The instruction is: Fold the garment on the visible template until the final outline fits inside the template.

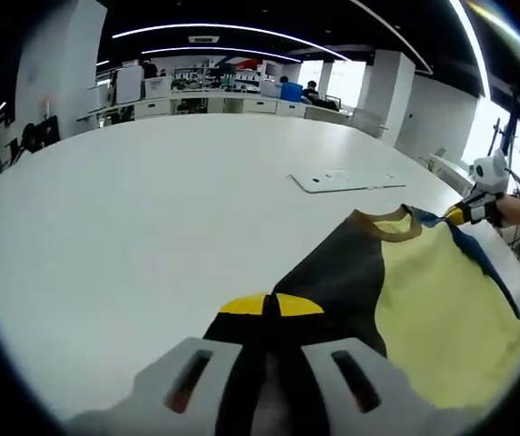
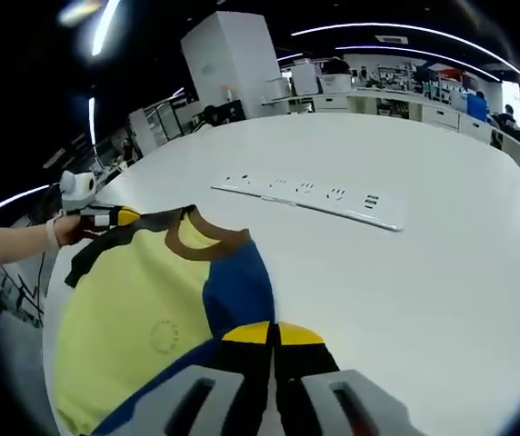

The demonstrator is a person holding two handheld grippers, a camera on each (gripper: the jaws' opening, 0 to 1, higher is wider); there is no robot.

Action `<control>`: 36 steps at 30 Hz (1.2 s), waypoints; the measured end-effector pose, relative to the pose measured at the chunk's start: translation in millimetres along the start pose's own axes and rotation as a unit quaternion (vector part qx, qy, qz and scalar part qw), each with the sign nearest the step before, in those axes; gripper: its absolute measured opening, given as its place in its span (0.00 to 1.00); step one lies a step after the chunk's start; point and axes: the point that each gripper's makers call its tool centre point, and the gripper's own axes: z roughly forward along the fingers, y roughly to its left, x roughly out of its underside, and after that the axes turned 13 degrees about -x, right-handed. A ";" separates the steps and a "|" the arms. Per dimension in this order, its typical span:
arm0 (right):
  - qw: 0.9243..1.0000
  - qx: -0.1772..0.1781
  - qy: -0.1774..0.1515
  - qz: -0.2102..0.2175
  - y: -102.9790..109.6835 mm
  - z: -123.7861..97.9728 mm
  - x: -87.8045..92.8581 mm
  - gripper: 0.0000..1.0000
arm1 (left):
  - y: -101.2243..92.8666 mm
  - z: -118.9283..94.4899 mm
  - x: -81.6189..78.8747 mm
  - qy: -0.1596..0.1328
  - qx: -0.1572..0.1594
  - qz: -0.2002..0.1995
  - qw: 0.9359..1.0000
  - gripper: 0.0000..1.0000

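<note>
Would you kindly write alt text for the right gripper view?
The right gripper pinches a blue shoulder of a yellow garment with a brown collar, spread on a white table. The left gripper holds the far shoulder; a white power strip lies beyond.

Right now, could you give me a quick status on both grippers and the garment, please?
Left gripper shut on garment. Right gripper shut on it too. Garment lifted, spread between them over white table. Power strip lies beyond, apart.
</note>
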 end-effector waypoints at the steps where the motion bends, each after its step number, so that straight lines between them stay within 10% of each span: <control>1: 1.000 -0.002 -0.002 -0.003 1.3 -0.1 -0.3 0.00 | 0.3 -0.4 -1.0 -0.006 0.000 0.018 1.000 0.09; 9: 1.000 -0.012 -0.025 -0.012 11.7 -6.2 -2.8 0.22 | -6.2 -8.8 -10.8 -0.036 0.032 0.036 0.998 0.38; 21: 0.999 -0.021 -0.025 -0.029 36.6 -15.9 6.3 0.80 | -31.3 -30.8 -15.3 -0.043 0.123 0.016 0.991 0.82; 36: 0.999 -0.018 -0.026 -0.017 60.1 -34.0 17.5 0.81 | -48.3 -71.9 -18.3 -0.052 0.160 0.016 0.986 0.88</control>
